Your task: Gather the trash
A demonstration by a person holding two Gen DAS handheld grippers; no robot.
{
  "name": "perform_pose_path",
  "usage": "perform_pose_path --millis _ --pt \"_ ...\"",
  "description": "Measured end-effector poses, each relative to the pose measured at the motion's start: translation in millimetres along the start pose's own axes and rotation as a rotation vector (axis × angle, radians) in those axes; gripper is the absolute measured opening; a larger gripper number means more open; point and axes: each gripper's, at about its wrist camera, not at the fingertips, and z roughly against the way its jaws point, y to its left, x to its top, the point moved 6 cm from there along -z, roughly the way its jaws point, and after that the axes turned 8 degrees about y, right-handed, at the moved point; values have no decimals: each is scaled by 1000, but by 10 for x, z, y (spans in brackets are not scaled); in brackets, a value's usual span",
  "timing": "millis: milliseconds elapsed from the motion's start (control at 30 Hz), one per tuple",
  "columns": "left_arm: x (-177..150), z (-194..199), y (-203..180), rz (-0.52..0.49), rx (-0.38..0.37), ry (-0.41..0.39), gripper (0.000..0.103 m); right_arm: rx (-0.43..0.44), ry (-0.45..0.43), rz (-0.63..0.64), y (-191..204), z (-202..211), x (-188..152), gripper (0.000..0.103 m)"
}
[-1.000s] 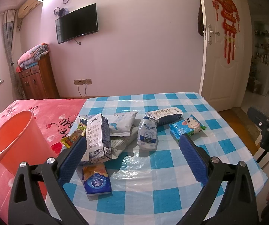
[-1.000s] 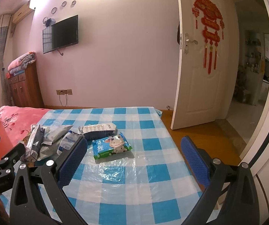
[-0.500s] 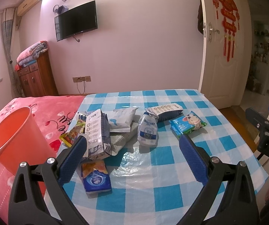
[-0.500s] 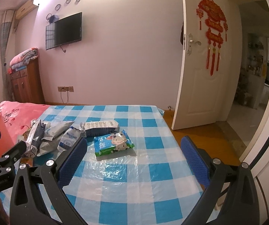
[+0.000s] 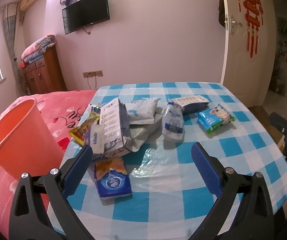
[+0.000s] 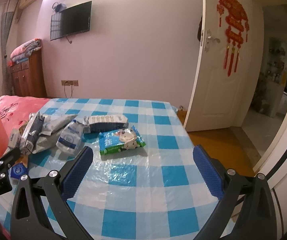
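Blue-checked plastic tablecloth is carrying scattered wrappers; orange plastic bucket is waiting at nine o'clock, handy for disposal. Left gripper and right gripper are hovering agape, empty.

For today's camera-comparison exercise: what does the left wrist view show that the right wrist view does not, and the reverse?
Only the left view shows the whole orange bin and the yellow wrapper. Only the right view shows the open doorway's floor beside the table. Both show the cow packet, the pile of wrappers, the TV and an open tool.
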Motion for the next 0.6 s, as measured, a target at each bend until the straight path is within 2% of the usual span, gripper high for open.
perform_pose_path --millis 133,367,467,600 --pt "-93 -75 114 -4 -1 12 99 46 31 7 72 -133 -84 98" --pt "-190 -202 484 26 7 31 99 238 108 -67 135 -372 -236 98" --pt "-126 -244 587 13 23 32 99 317 152 -98 180 -471 -275 98" --pt "28 -325 648 6 8 54 99 373 198 -101 279 -563 -308 98"
